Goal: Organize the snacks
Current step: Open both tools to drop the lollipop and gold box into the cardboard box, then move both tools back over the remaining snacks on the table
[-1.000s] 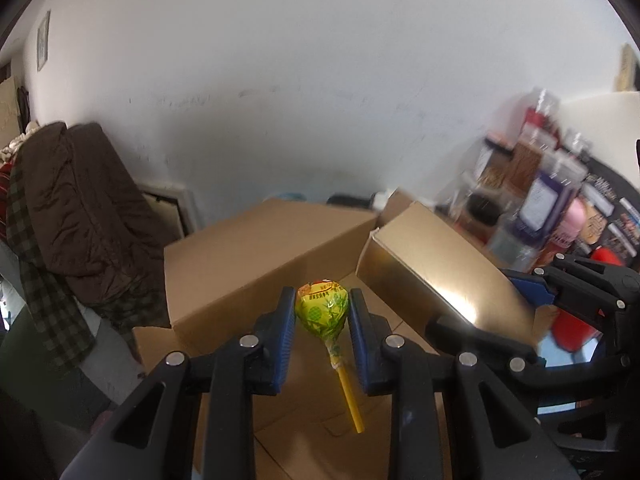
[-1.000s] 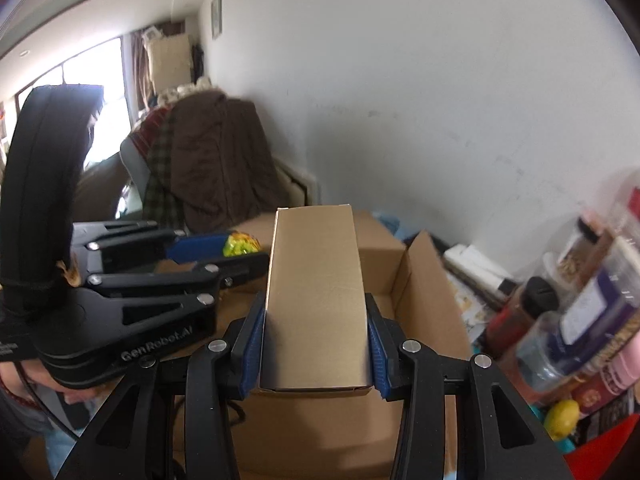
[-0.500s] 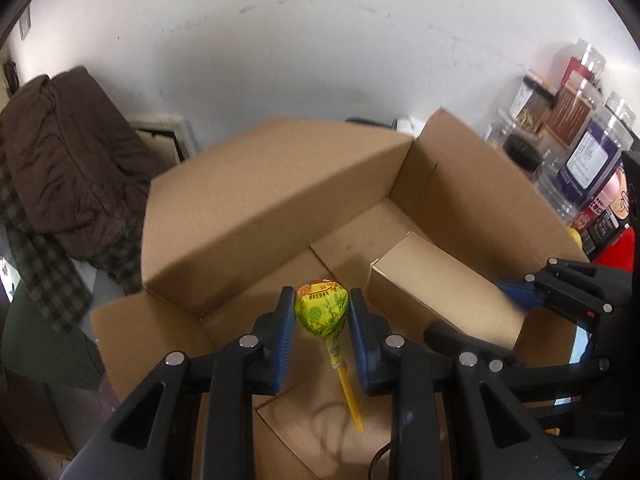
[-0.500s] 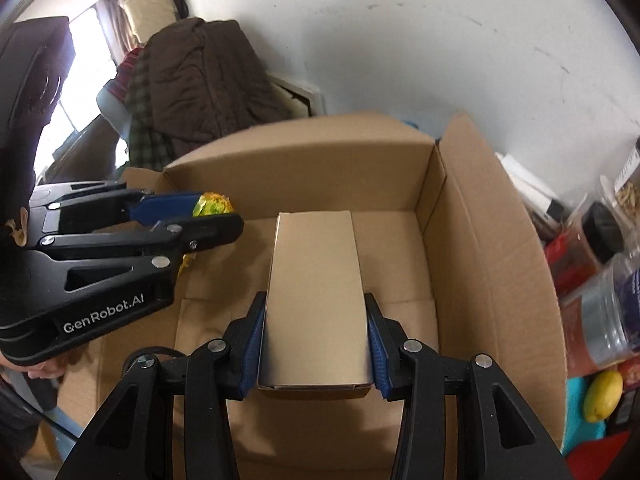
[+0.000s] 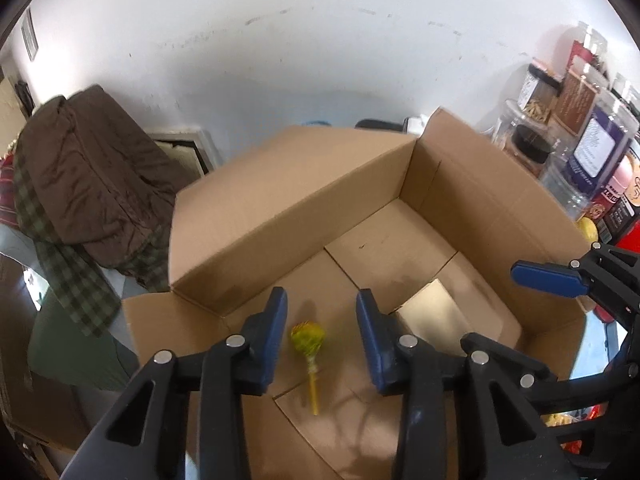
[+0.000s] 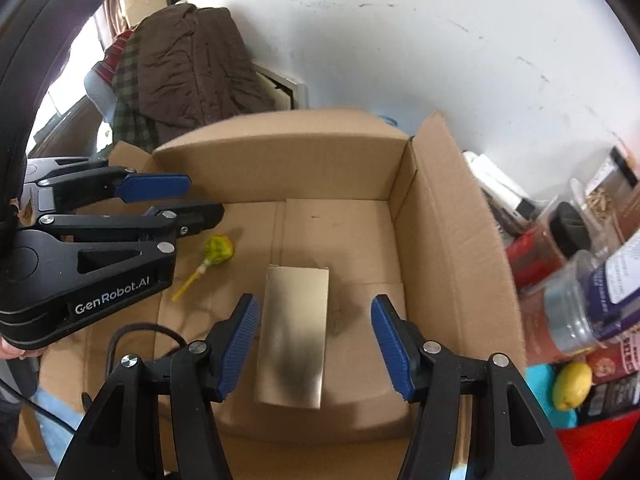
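A: The left gripper [image 5: 322, 332] is opening over the lollipop [image 5: 308, 338], the right gripper [image 6: 316, 342] opening over the gold carton [image 6: 294, 332]; both lie free on the cardboard box [image 6: 452, 240] floor.

B: Risk: 2 grippers close together may clash withdrawing, or snag a flap.

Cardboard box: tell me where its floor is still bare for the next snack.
The cardboard box is bare along the far wall and in the far right corner, beyond the small gold box. The near left is taken by the lollipop. Outside the right wall, jars crowd close.
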Tool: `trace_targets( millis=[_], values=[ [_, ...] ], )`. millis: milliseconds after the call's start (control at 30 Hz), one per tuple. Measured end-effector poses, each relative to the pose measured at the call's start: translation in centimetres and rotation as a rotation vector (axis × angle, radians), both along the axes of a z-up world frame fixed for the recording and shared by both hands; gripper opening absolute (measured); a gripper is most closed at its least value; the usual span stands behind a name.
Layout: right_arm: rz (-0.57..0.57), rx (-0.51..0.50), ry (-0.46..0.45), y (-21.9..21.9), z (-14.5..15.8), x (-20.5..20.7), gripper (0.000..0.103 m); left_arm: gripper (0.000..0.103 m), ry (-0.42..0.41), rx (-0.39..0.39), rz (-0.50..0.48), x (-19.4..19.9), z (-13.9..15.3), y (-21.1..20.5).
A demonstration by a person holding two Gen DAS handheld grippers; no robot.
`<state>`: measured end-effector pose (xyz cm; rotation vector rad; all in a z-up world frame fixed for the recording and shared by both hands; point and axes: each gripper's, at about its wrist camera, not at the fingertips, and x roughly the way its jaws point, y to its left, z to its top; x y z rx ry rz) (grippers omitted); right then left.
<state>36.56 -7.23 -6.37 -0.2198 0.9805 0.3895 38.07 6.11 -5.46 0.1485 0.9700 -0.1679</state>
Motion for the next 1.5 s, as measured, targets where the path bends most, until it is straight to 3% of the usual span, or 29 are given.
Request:
trace_targets(
  millis=[400,467,533,600,667,967,1133,1333,1500],
  values=[
    [-0.042,-0.019,-0.155,-0.6,6.4,-5.1,0.059,0.036,-0.111,-0.019,0.015,-4.6,6.1,-0.3],
    [-0.043,-0.019,-0.181,-0.2,7.5,-6.1,0.059,0.044,-0.142,-0.024,0.02,-5.8,7.6,-0.1],
    [-0.048,-0.016,-0.217,-0.2,8.9,-7.4,0.059,0.08,-0.172,-0.031,0.025,-6.9,8.8,0.1],
    [-0.054,-0.016,-0.249,0.0,9.9,-8.4,0.059,0.086,-0.222,-0.041,0.031,-8.4,10.3,0.3],
    [-0.063,-0.012,-0.282,0.0,11.0,-9.6,0.059,0.086,-0.248,-0.041,0.037,-9.4,11.3,0.5],
    [-0.103,0.037,-0.441,-0.3,15.5,-15.5,0.078,0.086,-0.384,-0.054,0.036,-16.0,16.1,1.3],
    [-0.124,0.051,-0.522,-0.6,17.1,-19.1,0.084,0.086,-0.464,-0.089,0.005,-19.8,18.1,1.1],
    [-0.151,0.052,-0.592,-1.6,18.0,-23.0,0.088,0.086,-0.537,-0.13,-0.054,-23.5,19.1,0.3],
    [-0.174,0.053,-0.625,-2.4,17.9,-26.1,0.089,0.086,-0.543,-0.133,-0.08,-25.5,18.6,-0.5]
  ],
)
